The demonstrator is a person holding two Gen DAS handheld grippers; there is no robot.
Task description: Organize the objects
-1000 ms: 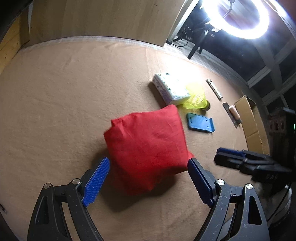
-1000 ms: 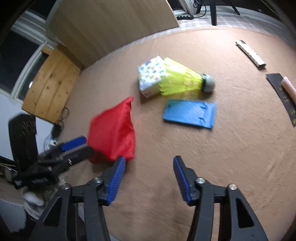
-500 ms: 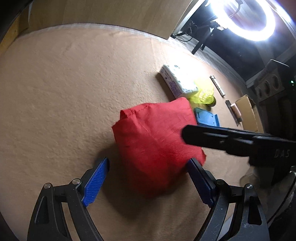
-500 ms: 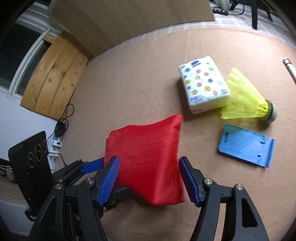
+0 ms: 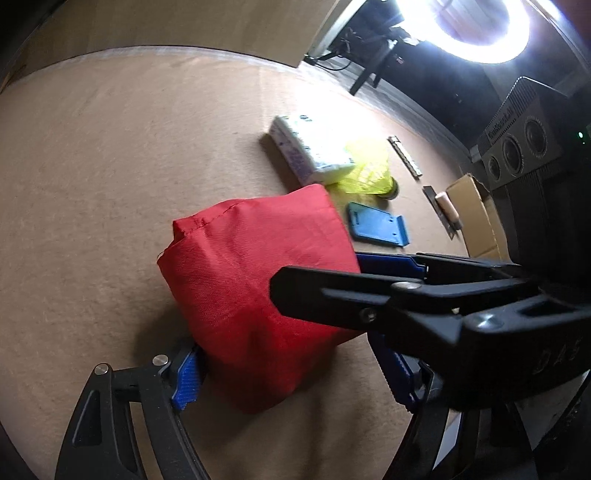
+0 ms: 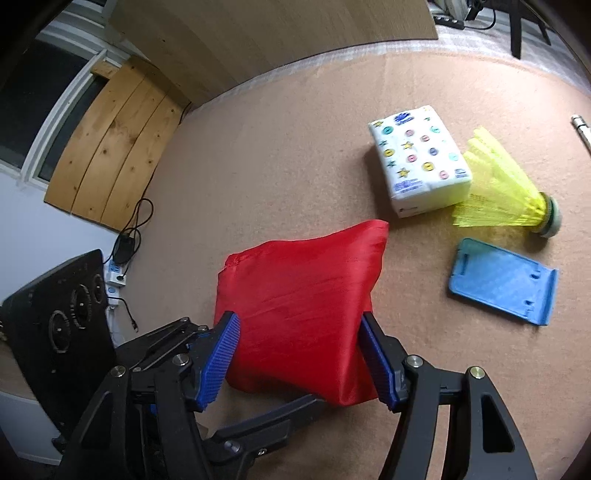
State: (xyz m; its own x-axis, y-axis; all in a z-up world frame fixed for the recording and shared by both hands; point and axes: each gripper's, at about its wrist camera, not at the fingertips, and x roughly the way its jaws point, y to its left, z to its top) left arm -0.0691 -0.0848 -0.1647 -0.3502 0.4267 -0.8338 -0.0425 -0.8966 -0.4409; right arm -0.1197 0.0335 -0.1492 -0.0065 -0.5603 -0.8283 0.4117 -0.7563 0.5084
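Observation:
A red cloth bag [image 5: 255, 280] lies on the tan felt table; it also shows in the right wrist view [image 6: 303, 306]. My left gripper [image 5: 291, 380] is open with its blue pads on either side of the bag's near end. My right gripper [image 6: 301, 362] is open too and straddles the bag from the other side, its fingers [image 5: 332, 291] crossing the left wrist view. Beyond lie a white tissue pack [image 6: 419, 164], a yellow shuttlecock [image 6: 506, 192] and a blue phone stand [image 6: 504, 280].
A cardboard box [image 5: 476, 214], a scraper with a wooden handle [image 5: 445, 210] and a slim metal bar [image 5: 404, 157] lie at the right edge. A bright ring light [image 5: 480, 29] stands behind. Wooden boards [image 6: 114, 144] lean at the left.
My right gripper has swung left from the phone stand to the red bag and now straddles it. My left gripper has moved forward around the bag.

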